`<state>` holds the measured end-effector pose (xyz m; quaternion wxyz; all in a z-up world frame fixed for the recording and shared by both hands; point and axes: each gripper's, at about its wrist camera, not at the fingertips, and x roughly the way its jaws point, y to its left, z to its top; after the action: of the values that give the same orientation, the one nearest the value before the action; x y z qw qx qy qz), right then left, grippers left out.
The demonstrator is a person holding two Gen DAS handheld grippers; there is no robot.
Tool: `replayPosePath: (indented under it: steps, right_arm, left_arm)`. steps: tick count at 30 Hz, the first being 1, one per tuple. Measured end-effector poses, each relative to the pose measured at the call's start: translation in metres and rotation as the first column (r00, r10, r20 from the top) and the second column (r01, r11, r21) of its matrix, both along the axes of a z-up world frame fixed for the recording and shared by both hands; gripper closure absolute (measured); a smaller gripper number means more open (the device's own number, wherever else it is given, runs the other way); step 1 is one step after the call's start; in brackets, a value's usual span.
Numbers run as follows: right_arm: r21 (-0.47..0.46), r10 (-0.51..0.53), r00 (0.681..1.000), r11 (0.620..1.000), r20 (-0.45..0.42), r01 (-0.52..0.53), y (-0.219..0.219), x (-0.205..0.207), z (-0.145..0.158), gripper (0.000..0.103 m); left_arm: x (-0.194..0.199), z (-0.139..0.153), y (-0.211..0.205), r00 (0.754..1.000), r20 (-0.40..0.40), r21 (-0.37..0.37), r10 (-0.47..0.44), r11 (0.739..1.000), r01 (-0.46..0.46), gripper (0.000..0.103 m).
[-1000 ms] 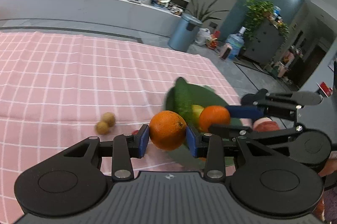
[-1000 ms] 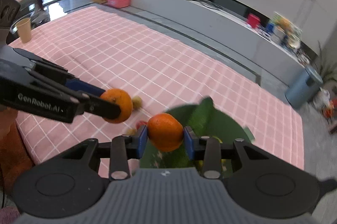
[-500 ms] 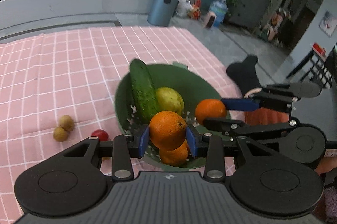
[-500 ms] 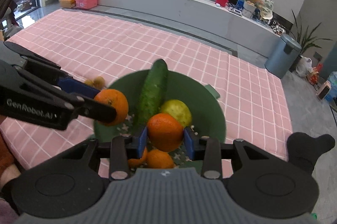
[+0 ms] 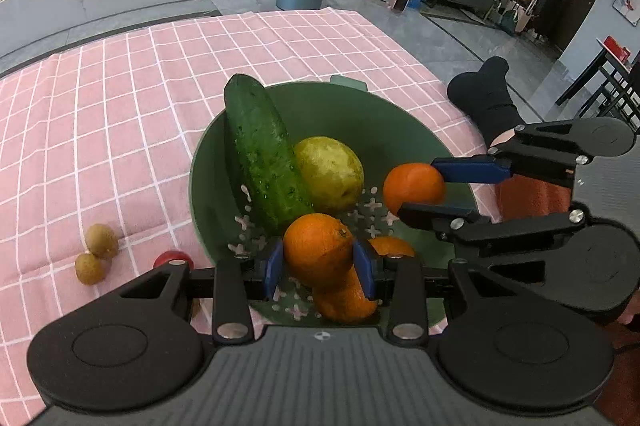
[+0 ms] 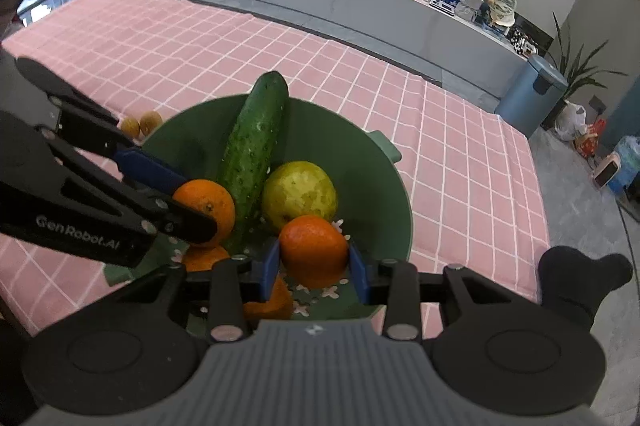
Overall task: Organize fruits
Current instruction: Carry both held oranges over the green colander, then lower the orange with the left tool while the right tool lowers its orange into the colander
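Left tool clamped on a round orange, right tool clamped on a smaller orange tangerine, both above the green perforated plastic bowl holding a long green cucumber, pink checked cloth beneath

The only lettering I can read is "GenRobot.AI", printed in pale grey on the black side arm of my left gripper, seen from my right wrist camera as that arm reaches in from the left over the near edge of the desk. A small round emblem sits on the grey housing of each camera mount, too small to make out. Boxes and packages on the far counter carry print, but none of it is legible.
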<state>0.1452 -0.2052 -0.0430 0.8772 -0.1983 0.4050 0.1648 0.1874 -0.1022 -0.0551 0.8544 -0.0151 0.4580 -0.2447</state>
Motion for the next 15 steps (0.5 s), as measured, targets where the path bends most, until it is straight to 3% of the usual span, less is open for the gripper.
replayPosePath:
  steps: [7,11,15]
  right_arm:
    - [-0.018,0.009,1.0,1.0,-0.016,-0.01,0.0,0.005,-0.009,0.069]
    - [-0.023,0.025,0.999,0.999,-0.028,-0.025,0.003,0.005,-0.011,0.068]
    - [-0.045,0.041,0.998,0.998,-0.037,-0.043,0.005,0.003,-0.015,0.068]
  left_arm:
    - [0.005,0.006,-0.005,1.0,0.025,0.003,-0.017,1.0,0.017,0.059]
    - [-0.001,0.004,-0.013,0.998,0.035,0.066,-0.055,0.996,0.052,0.06]
    - [-0.002,0.005,-0.012,1.0,0.006,0.083,-0.028,0.996,0.027,0.059]
